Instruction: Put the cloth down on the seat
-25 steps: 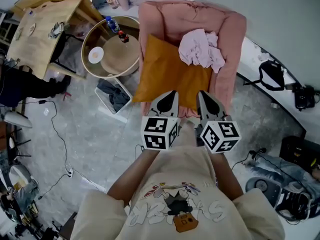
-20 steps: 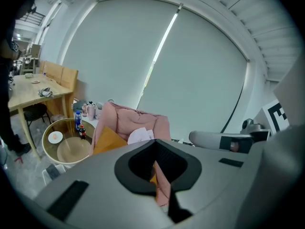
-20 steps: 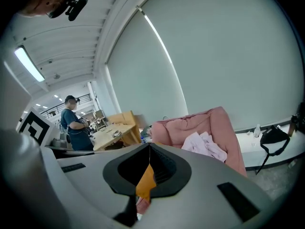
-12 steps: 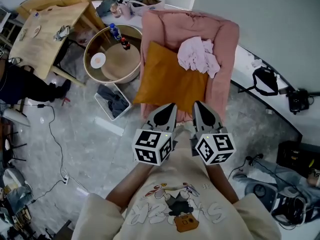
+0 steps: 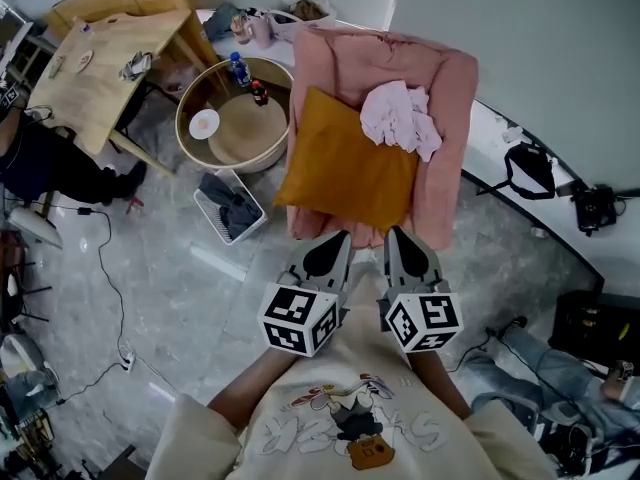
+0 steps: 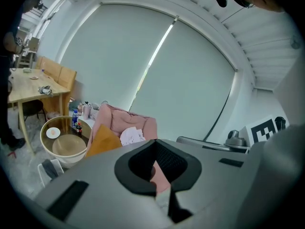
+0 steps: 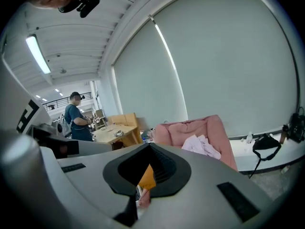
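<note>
Both of your grippers are held near your body with nothing between their jaws. Your left gripper point(image 5: 338, 240) has its jaws pressed together, and your right gripper point(image 5: 398, 238) is closed tight as well. The cloth point(image 5: 400, 118) lies crumpled at the far right of the seat of the pink armchair point(image 5: 452, 158), just beside the orange cushion point(image 5: 345, 173). It is well apart from both grippers, on their far side.

A cloth point(image 5: 400, 118) lies on the armchair point(image 5: 452, 168), beside the cushion point(image 5: 345, 163); a round table point(image 5: 235, 118) stands left of the armchair.
</note>
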The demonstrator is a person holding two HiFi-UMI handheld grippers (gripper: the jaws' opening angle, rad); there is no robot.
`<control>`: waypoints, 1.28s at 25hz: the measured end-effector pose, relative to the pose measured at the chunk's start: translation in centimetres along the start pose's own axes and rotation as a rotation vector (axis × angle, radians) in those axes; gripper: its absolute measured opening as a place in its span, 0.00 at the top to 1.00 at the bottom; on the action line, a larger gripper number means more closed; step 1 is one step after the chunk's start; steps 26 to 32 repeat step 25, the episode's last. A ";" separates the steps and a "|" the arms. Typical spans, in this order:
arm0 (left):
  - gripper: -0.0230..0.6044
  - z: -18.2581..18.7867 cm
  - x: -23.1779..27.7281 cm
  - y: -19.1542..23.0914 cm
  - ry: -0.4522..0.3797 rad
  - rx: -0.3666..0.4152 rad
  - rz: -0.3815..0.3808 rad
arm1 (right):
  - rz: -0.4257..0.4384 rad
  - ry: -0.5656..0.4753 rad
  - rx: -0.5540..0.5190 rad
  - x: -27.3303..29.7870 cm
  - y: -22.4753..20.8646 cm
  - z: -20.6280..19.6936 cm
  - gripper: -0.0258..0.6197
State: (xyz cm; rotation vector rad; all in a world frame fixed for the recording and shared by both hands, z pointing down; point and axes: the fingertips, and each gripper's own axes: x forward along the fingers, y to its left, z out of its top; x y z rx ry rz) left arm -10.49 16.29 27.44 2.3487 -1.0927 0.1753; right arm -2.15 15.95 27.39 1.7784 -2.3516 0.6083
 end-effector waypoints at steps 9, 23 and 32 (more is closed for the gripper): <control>0.96 -0.8 -2.3 -0.9 -0.014 0.063 0.011 | 0.084 0.025 -0.035 -1.2 4.0 -1.2 0.93; 0.96 -0.3 -3.6 -0.7 -0.056 0.027 0.053 | 0.078 0.031 -0.023 -1.4 3.0 -0.9 0.93; 0.96 -0.3 -3.5 -0.9 -0.060 0.025 0.058 | 0.080 0.032 -0.017 -1.6 2.8 -0.8 0.93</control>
